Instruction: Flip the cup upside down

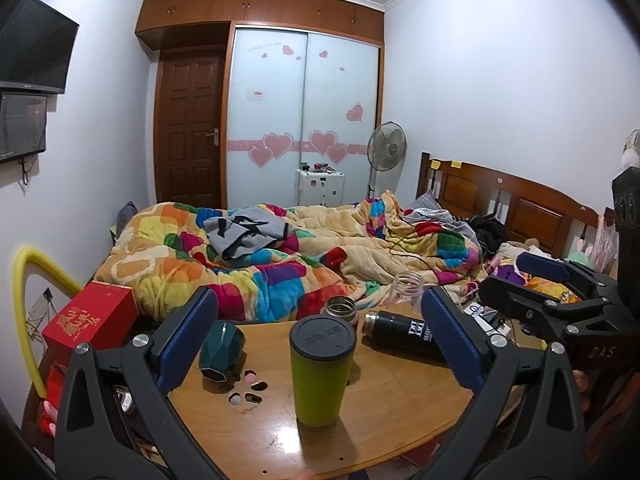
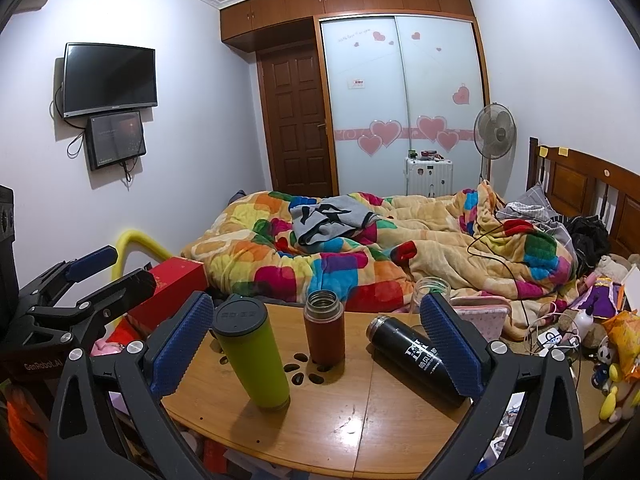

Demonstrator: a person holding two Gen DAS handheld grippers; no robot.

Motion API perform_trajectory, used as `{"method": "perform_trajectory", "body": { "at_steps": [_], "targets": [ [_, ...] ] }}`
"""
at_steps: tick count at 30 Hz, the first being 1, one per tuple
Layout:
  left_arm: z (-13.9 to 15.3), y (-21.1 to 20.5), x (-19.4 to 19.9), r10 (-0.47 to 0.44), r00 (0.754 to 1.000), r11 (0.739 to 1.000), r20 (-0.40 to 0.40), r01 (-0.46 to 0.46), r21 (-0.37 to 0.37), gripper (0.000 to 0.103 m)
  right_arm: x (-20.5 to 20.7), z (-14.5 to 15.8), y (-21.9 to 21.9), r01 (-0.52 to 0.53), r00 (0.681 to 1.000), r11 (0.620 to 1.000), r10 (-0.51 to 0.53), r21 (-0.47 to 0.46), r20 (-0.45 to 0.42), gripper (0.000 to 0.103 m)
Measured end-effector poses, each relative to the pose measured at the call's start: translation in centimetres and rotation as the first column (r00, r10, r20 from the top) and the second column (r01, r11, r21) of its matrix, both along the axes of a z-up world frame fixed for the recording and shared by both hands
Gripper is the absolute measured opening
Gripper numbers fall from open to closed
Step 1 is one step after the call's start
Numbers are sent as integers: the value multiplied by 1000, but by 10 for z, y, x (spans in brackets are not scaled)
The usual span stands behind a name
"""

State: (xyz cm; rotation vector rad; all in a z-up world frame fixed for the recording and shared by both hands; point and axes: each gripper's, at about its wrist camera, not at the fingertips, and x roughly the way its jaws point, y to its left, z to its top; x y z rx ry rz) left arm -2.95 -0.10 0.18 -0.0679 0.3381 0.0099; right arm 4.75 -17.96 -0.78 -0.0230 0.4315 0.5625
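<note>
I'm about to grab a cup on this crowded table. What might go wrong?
1. The green cup is tall and narrow; an off-centre grip from the open left gripper may topple it.
2. The black bottle lies on its side and may roll if bumped.
3. The brown flask stands close behind, within swing range.

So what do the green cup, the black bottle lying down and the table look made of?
Green cup: matte lime body, probably coated metal or plastic, with a dark, dull plastic-looking end facing up. Black bottle: glossy black shell with white print and a metallic rim, likely painted steel. Table: light wood or bamboo, visible grain, and lacquered, judging by the lamp glare.
</note>
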Motion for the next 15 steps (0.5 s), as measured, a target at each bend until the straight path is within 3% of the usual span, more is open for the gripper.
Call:
{"method": "perform_trajectory", "body": {
  "at_steps": [15],
  "targets": [
    [1, -4, 0, -15, 1000, 1000, 5, 15, 14, 103, 0, 1, 0, -1, 1000, 1000, 1, -3, 1, 103]
  ]
}}
